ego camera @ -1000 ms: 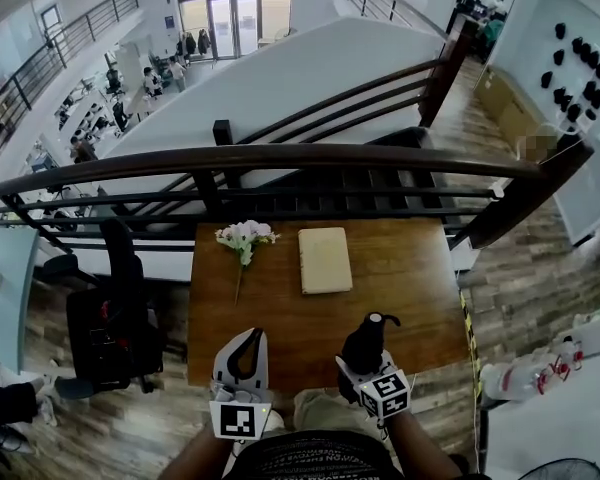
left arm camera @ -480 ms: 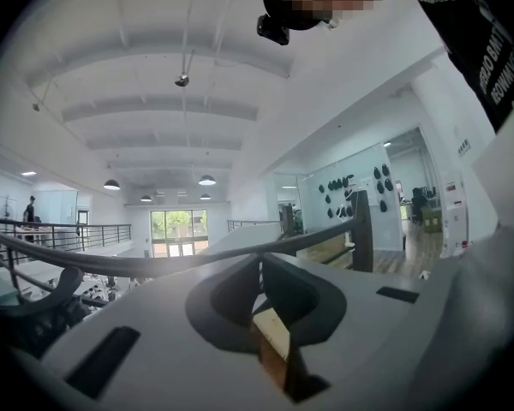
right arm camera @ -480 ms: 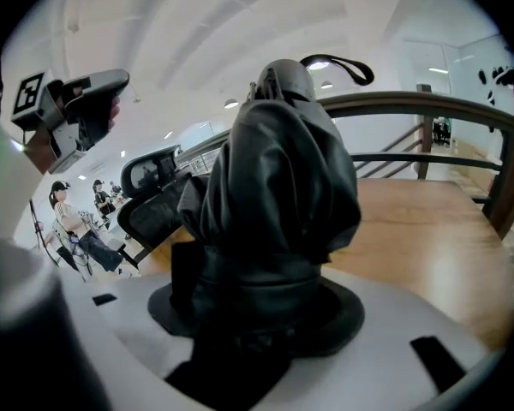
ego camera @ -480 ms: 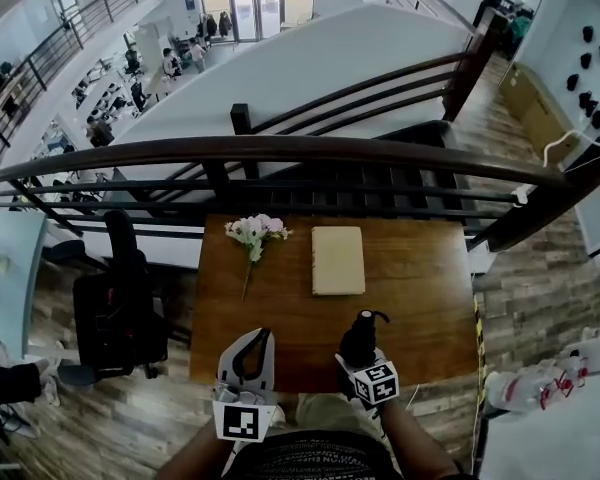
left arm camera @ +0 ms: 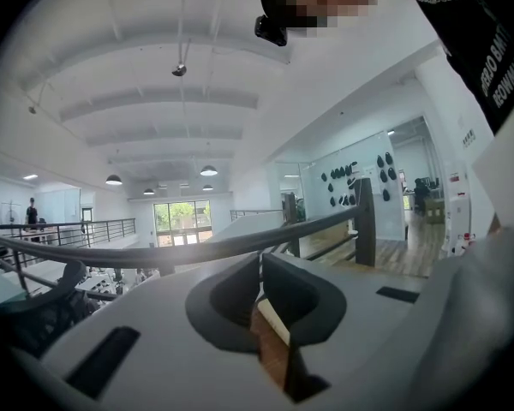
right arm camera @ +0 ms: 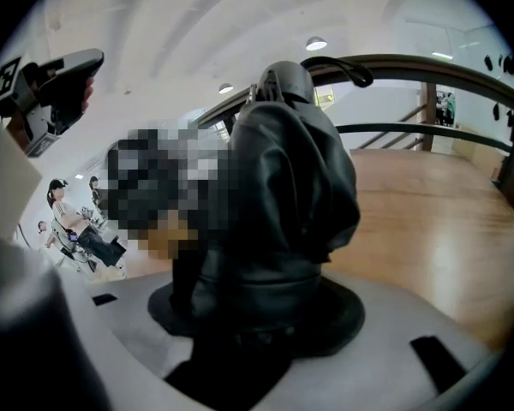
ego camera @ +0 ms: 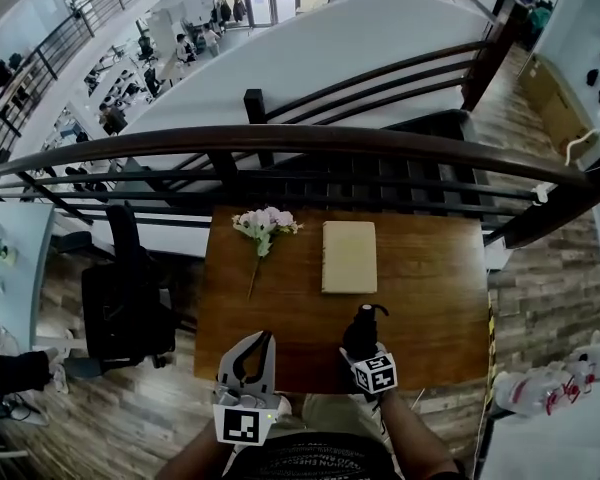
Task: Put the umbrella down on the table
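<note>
A folded black umbrella [ego camera: 362,328] with a wrist loop at its top stands upright in my right gripper [ego camera: 363,352], which is shut on its lower part. It hangs over the near edge of the brown wooden table [ego camera: 430,278]. In the right gripper view the umbrella [right arm camera: 291,178] fills the middle and hides the jaws of my right gripper [right arm camera: 257,319]. My left gripper [ego camera: 259,351] hovers at the table's near edge, left of the umbrella, its jaws meeting at the tips with nothing between them. The left gripper view shows the left gripper [left arm camera: 259,268] shut along a seam.
A beige book [ego camera: 349,256] lies in the middle of the table, and a small bunch of pale flowers [ego camera: 265,223] lies to its left. A dark railing [ego camera: 300,140] runs behind the table. A black office chair [ego camera: 125,308] stands left of it.
My right gripper has come down with the umbrella towards the table's near edge. The left gripper has shifted slightly and sunk a little.
</note>
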Demonstrator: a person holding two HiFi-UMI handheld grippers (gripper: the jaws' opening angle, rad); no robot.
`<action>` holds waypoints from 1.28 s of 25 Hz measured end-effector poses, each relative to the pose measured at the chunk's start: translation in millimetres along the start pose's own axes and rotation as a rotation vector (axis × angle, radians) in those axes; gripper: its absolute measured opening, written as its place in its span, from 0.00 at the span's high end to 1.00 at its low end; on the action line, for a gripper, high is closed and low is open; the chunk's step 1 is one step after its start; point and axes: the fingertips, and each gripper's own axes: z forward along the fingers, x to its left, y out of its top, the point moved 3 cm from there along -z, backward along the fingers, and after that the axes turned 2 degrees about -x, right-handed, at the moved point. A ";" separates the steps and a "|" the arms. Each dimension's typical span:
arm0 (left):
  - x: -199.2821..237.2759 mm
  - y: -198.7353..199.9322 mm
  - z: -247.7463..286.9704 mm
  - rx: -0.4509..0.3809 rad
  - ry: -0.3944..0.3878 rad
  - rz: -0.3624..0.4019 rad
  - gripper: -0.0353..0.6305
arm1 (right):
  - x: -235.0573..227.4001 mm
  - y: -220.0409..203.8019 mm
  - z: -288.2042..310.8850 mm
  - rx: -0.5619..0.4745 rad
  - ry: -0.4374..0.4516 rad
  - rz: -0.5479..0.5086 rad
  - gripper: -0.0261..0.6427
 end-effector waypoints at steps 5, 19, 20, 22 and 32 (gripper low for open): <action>2.6 -1.3 2.1 0.014 0.010 0.000 0.89 | -9.2 1.8 16.2 0.016 -0.028 0.046 0.57; 12.9 5.5 -40.4 -0.015 0.056 -0.039 0.89 | -16.1 -32.7 18.5 0.185 0.009 0.080 0.37; 13.7 6.8 -45.3 -0.020 0.060 -0.048 0.89 | -16.1 -30.4 13.8 0.188 0.004 0.063 0.37; 14.5 11.1 -54.4 -0.034 0.062 -0.051 0.89 | -15.8 -21.6 3.3 0.184 -0.015 0.027 0.37; 22.6 29.4 -96.3 -0.096 0.033 -0.077 0.89 | 42.8 40.8 -85.5 -0.204 -0.096 -0.160 0.67</action>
